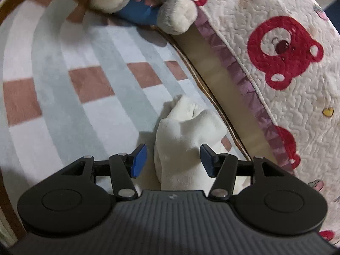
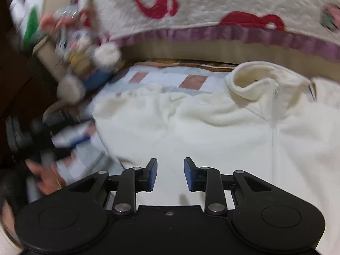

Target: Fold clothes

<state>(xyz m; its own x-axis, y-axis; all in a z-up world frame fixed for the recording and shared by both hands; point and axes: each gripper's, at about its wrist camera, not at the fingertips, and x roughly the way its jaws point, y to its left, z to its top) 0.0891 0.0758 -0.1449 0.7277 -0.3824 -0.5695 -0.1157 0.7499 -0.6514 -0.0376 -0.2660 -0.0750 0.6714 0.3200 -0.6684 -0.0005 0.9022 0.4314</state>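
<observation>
A cream fleece garment (image 2: 212, 123) lies spread on a checked rug, its collar (image 2: 255, 82) toward the bed. In the left wrist view one bunched sleeve of it (image 1: 182, 131) lies on the rug by the bed base. My left gripper (image 1: 173, 158) is open, its blue pads either side of the sleeve and apart from it. My right gripper (image 2: 170, 174) is open and empty, just above the garment's flat body. The other gripper and a hand (image 2: 45, 180) show blurred at the left of the right wrist view.
The rug (image 1: 74, 68) has grey, white and pink checks. A bed with a white quilt printed with red bears (image 1: 282, 51) and a purple ruffle runs along the far side. A plush toy (image 1: 148, 2) sits against the bed base; it also shows in the right wrist view (image 2: 85, 59).
</observation>
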